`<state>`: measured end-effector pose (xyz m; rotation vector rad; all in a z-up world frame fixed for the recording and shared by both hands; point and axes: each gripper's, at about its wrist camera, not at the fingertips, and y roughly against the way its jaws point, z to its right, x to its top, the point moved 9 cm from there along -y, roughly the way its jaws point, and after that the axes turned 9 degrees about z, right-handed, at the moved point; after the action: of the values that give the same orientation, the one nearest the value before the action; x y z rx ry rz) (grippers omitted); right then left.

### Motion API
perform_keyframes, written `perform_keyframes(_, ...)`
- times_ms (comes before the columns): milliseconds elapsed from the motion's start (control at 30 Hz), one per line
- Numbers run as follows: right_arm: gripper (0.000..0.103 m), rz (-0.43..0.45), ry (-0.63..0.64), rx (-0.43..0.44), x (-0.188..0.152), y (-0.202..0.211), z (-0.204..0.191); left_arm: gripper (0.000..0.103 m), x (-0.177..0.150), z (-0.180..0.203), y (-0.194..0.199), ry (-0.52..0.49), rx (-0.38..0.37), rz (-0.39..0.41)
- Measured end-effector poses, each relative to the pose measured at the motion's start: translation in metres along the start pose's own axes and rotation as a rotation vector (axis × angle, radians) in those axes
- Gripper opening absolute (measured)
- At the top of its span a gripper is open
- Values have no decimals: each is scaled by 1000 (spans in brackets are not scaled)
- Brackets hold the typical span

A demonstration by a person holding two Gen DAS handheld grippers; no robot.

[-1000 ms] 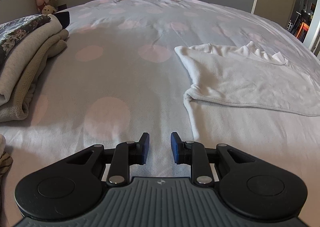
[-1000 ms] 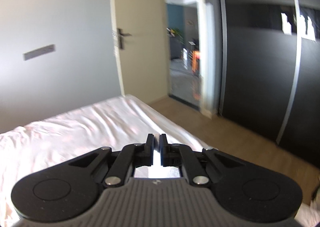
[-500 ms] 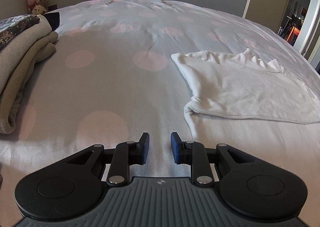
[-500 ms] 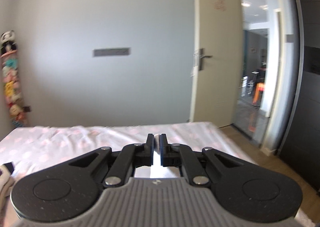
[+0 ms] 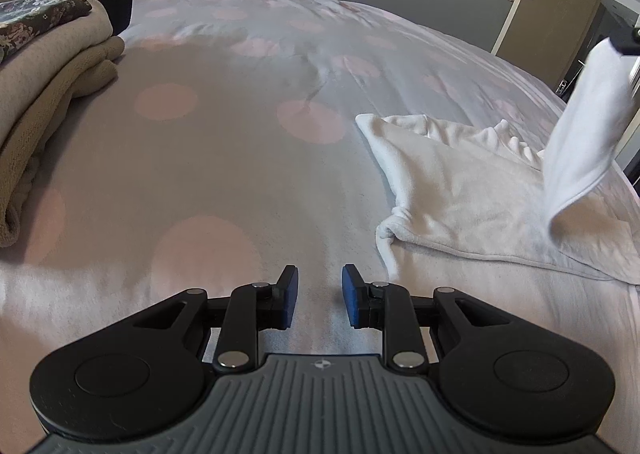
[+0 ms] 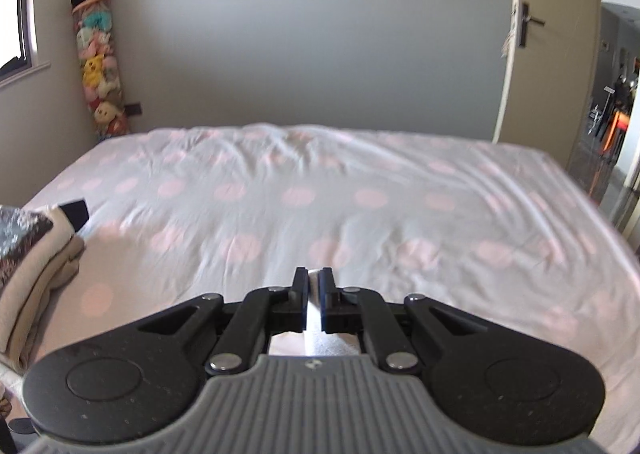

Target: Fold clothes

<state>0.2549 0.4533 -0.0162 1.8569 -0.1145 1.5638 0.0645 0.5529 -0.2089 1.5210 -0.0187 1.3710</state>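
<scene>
Right gripper (image 6: 314, 290) clamped on white garment (image 5: 472, 190); left gripper (image 5: 316, 294) wide, above bed (image 5: 208, 158).

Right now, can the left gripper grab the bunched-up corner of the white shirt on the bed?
Probably yes. The left gripper is open, and only bare bedspread lies between it and the white shirt corner, just ahead to its right.

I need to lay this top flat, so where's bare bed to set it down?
Bare sheet lies between the folded stack on the left and the white top on the right, running back to the far wall. The right side is crowded by that top.
</scene>
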Motion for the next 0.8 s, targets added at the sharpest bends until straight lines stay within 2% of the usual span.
perform_keyframes(100, 3, -52, -13, 37, -25, -36, -17, 23, 0, -2, -5, 5, 2, -1)
perform_keyframes(200, 3, -92, -24, 64, -51, -57, -30, 23, 1, -5, -10, 5, 2, 6)
perform_keyframes(367, 4, -131, -50, 94, -75, -80, -38, 23, 5, -5, -15, 4, -17, 31)
perform_keyframes(600, 7, -156, -105, 51, -125, -61, 12, 23, 6, -2, -17, -10, -11, 46)
perform_keyframes(800, 8, -165, -171, -16, -173, -27, 66, 23, 8, 6, -7, -81, 25, 69)
